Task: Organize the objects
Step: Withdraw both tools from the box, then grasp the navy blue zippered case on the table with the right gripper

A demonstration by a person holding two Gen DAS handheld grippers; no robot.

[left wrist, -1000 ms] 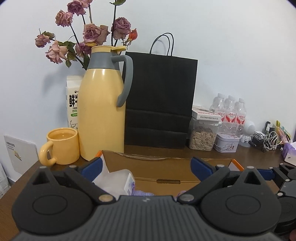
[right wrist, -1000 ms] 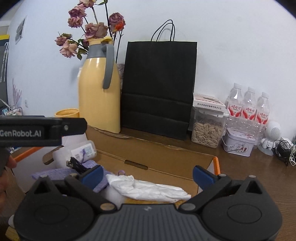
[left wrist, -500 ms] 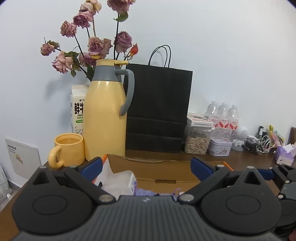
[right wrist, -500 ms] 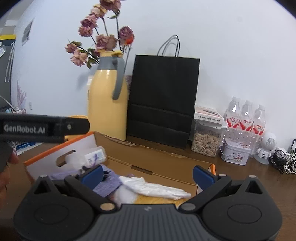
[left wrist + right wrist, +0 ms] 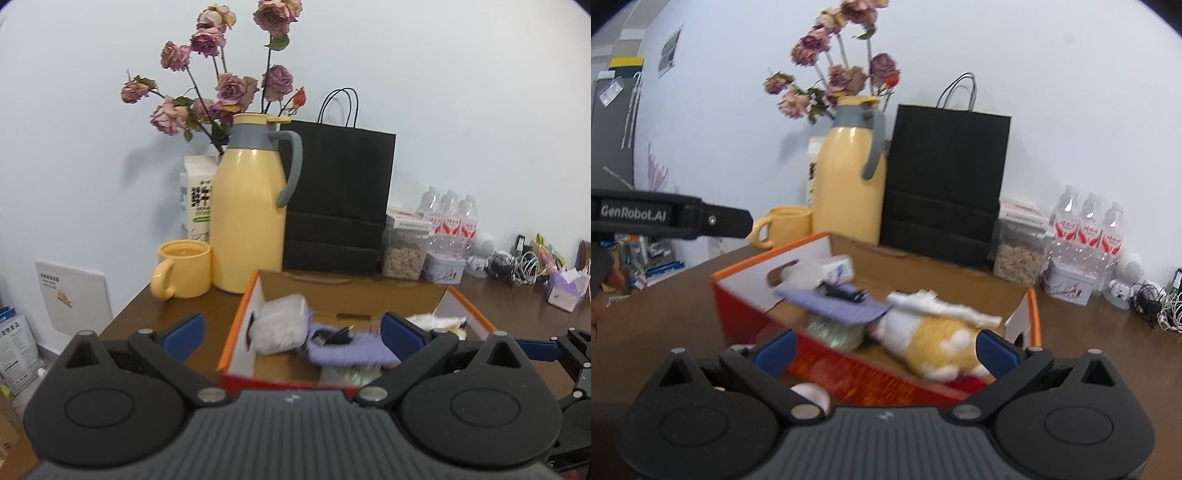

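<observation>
We hold both grippers over the near edge of the cardboard box point(image 5: 373, 291) that sits on the brown bench point(image 5: 177, 314), and neither carries anything: the left gripper point(image 5: 291, 332) has its jaws spread wide, one blue pad outside the box's left wall and the other above its contents, and the right gripper point(image 5: 886, 350) has its jaws spread just as wide over the red front wall. Inside the box lie a white pouch point(image 5: 280, 325) against the left wall, a purple cloth point(image 5: 846, 306) with a small black cable point(image 5: 842, 291) on top of it, a greenish roll point(image 5: 831, 328) under the cloth, and a yellow-and-white plush toy point(image 5: 938, 339) towards the right (the right view is blurred, so finer detail is lost). We judge that we are between picks, choosing what to take from the box. The next move calls for lowering one gripper over a single item, probably the cloth or the toy, and closing on it without snagging the cable.
</observation>
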